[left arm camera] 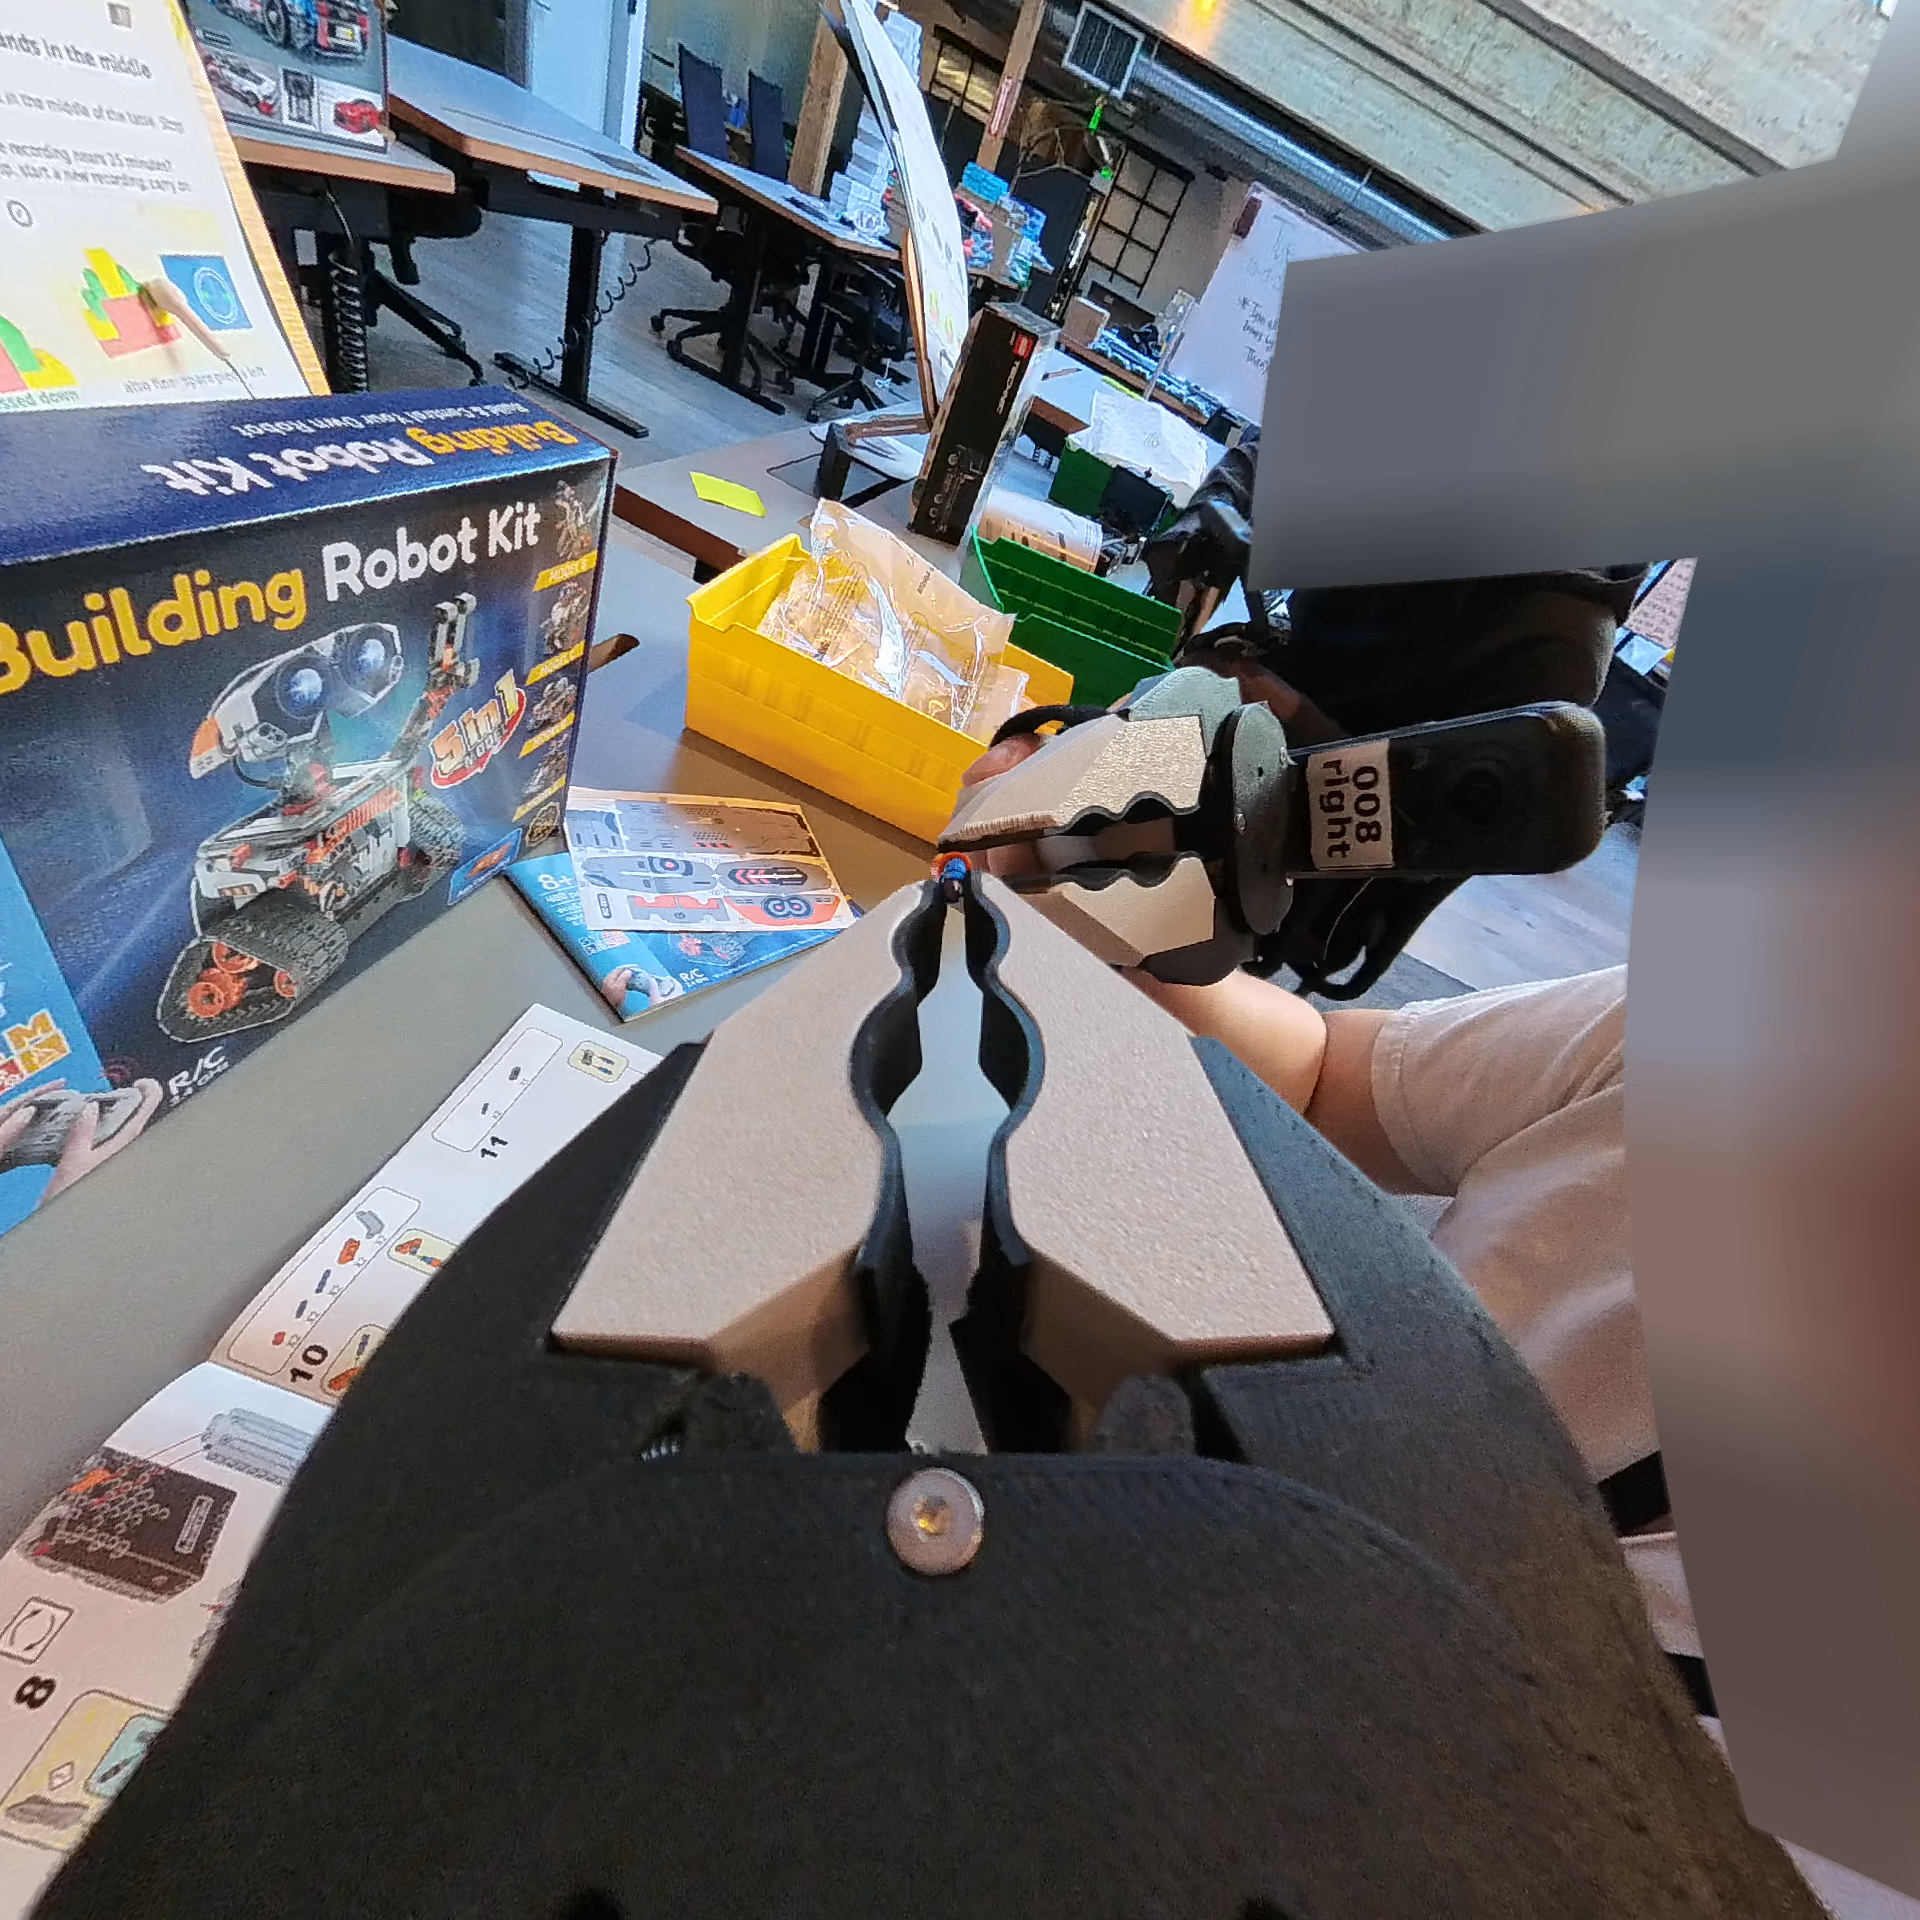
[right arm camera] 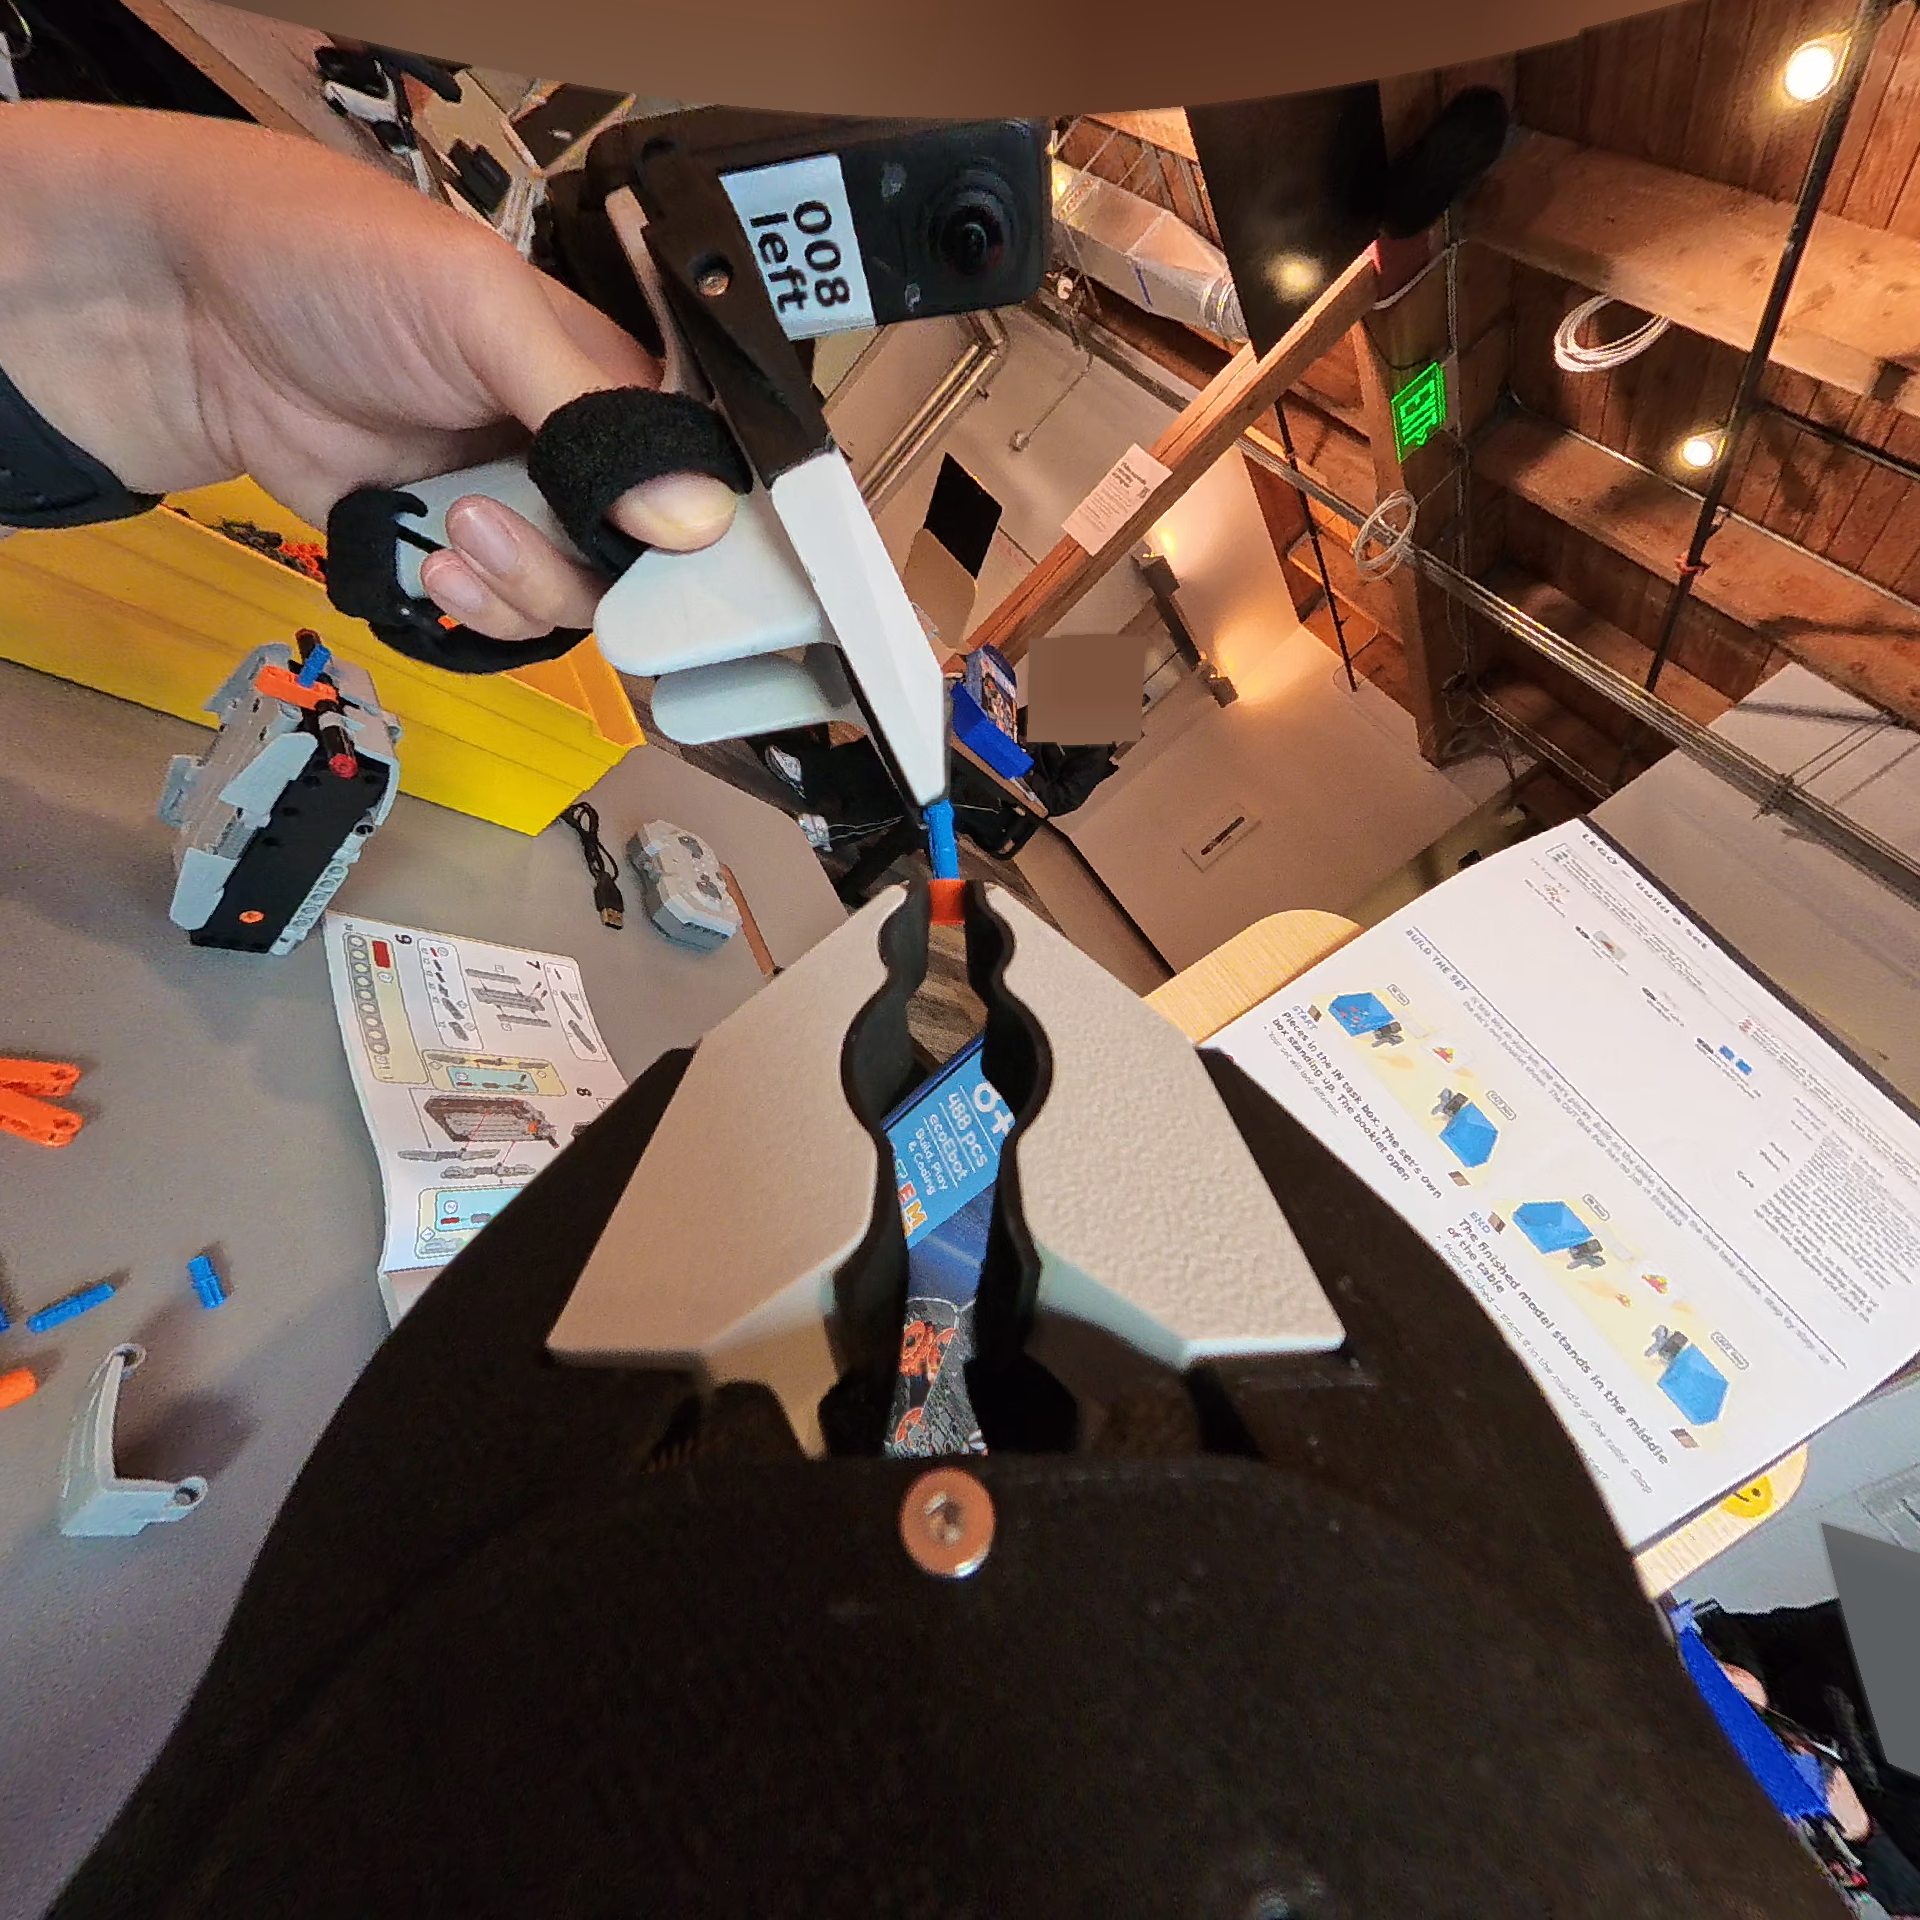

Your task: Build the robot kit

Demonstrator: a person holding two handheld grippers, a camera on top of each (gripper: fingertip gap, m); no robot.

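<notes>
Two tools meet: left tool (right arm camera: 928,795) pinches blue pin (right arm camera: 941,837), right tool (right arm camera: 945,902) orange piece (right arm camera: 947,900).

surface: grey table (right arm camera: 260,1039) | on it: blue kit box (left arm camera: 301,707), yellow bin (left arm camera: 831,707), green bin (left arm camera: 1081,623), sticker sheet (left arm camera: 696,862) over a blue booklet (left arm camera: 644,956), open instruction manual (right arm camera: 468,1070), part-built grey-black model (right arm camera: 281,810), grey controller (right arm camera: 686,883), loose orange pieces (right arm camera: 36,1101), blue pins (right arm camera: 73,1304), grey bracket (right arm camera: 104,1455)

Matt, grainy plastic tongs (left arm camera: 951,883) on a black rough-printed body (one shiny metal screw (left arm camera: 933,1521)); glossy cardboard kit box (left arm camera: 301,686); smooth yellow plastic bin (left arm camera: 831,717); matt grey counter (right arm camera: 260,1143).
</notes>
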